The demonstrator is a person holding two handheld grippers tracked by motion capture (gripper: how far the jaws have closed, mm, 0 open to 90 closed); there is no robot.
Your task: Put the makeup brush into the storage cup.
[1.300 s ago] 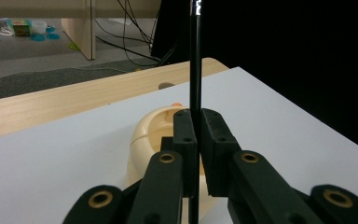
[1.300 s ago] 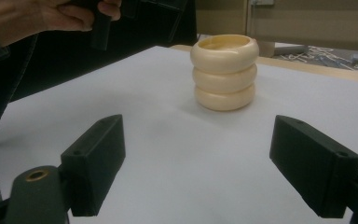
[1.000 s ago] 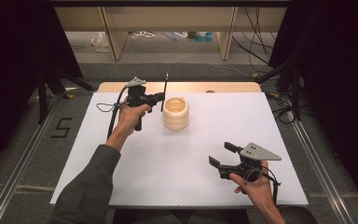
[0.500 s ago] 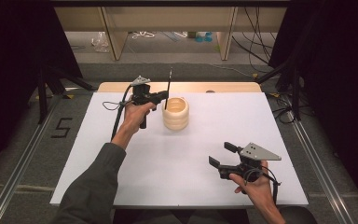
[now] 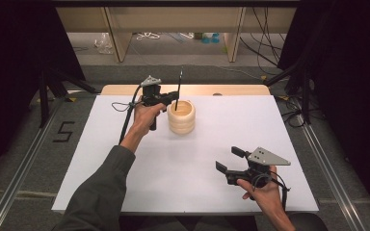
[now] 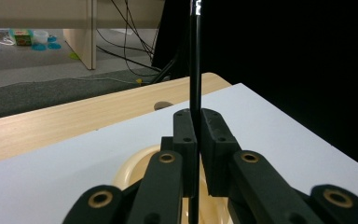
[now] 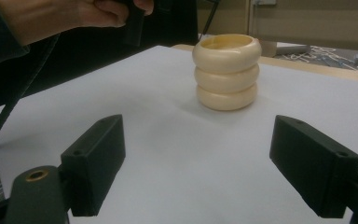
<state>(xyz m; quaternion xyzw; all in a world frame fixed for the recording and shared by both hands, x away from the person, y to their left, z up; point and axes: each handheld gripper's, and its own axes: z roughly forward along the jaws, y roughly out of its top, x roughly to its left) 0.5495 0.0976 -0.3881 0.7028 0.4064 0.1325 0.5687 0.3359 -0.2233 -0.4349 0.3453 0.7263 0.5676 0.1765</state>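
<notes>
One readable mark stands in the high view: a dark "5" [image 5: 63, 131] on the grey floor left of the table [image 5: 125, 192]. No brand or label can be read on the tools or the cup. The left gripper [image 5: 173, 96] pinches a thin black stick [image 5: 178, 89], jaws pressed together on it, upright over the cream ribbed cup [image 5: 181, 117] at the far middle of the white tabletop. The right gripper [image 5: 232, 161] rests near the front right edge, its jaws spread wide and holding nothing.
</notes>
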